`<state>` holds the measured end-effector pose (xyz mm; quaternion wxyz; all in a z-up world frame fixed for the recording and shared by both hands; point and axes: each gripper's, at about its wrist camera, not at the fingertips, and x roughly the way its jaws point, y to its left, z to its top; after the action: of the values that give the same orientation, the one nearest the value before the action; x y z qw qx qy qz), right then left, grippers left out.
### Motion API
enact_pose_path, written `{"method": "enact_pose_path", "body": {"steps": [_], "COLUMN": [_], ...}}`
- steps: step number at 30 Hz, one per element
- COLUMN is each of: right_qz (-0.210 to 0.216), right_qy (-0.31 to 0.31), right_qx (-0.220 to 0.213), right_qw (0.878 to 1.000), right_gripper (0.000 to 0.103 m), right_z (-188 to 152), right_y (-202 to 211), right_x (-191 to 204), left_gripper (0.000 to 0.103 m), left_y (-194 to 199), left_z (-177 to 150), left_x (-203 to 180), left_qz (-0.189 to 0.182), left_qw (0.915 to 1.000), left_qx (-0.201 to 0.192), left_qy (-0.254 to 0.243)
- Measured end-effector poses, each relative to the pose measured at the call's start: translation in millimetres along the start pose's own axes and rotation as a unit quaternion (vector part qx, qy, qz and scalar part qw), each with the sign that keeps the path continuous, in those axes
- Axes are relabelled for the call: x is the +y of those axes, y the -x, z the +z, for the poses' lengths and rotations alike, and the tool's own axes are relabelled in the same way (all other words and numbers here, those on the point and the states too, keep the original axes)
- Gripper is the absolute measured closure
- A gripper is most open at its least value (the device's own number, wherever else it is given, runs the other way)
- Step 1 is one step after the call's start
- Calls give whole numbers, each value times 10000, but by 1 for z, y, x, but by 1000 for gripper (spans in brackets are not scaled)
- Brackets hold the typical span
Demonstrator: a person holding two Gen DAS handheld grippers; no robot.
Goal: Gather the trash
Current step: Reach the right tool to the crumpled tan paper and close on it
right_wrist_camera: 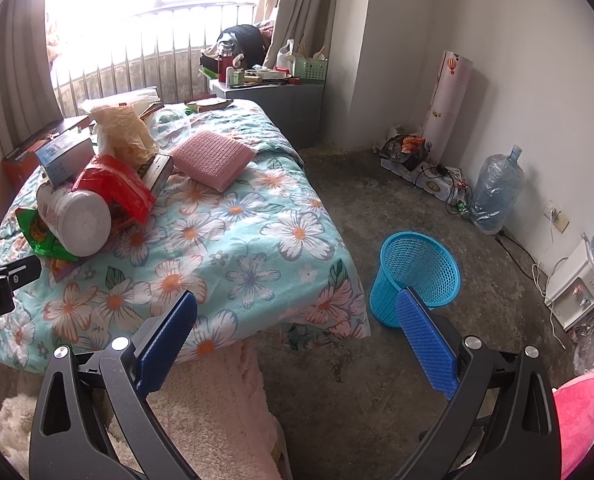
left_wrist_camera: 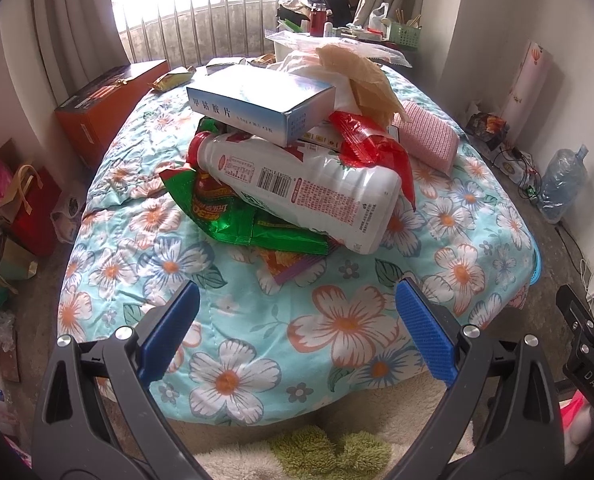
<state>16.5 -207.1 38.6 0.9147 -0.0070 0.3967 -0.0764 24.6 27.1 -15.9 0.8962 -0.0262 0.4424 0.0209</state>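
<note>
Both grippers, left gripper point(left_wrist_camera: 297, 328) and right gripper point(right_wrist_camera: 297, 332), hold jaws spread and empty before the bed's point(left_wrist_camera: 337, 320) trash pile point(left_wrist_camera: 289, 168).

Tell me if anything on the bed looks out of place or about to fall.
Yes. Trash is heaped on the floral bedspread: a white bottle lies on its side across green wrappers, with a blue-and-white box perched askew on top. The blue basket on the floor appears empty.
</note>
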Motion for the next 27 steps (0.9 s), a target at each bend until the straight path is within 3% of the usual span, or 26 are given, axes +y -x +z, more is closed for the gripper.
{"method": "enact_pose_path", "body": {"steps": [4, 9, 16, 21, 25, 27], "right_qz": [89, 237, 736, 1125, 1278, 1306], "right_qy": [-28, -142, -500, -997, -1200, -1257], "right_qx": [1, -138, -330, -246, -100, -20], "right_qw": [10000, 9995, 9955, 9883, 9845, 9834], "right_gripper": [6, 6, 6, 6, 6, 6], "right_z": [14, 36, 70, 91, 99, 101], "right_y": [-10, -22, -37, -53, -69, -77], "right_x": [10, 20, 20, 7, 0, -2], "left_gripper": [9, 9, 9, 9, 10, 20], "left_y": [-3, 5, 12, -9, -49, -69], "left_z": [15, 46, 109, 151, 174, 183], "left_x": [10, 23, 38, 48, 56, 57], "left_qz": [-119, -415, -1386, -2467, -2802, -2843], "left_qw": [9998, 9958, 9802, 9617, 9491, 9451], "left_qx": [-170, -800, -1414, -983, -361, -101], "left_qy": [-28, -154, 45, 682, 1391, 1605]}}
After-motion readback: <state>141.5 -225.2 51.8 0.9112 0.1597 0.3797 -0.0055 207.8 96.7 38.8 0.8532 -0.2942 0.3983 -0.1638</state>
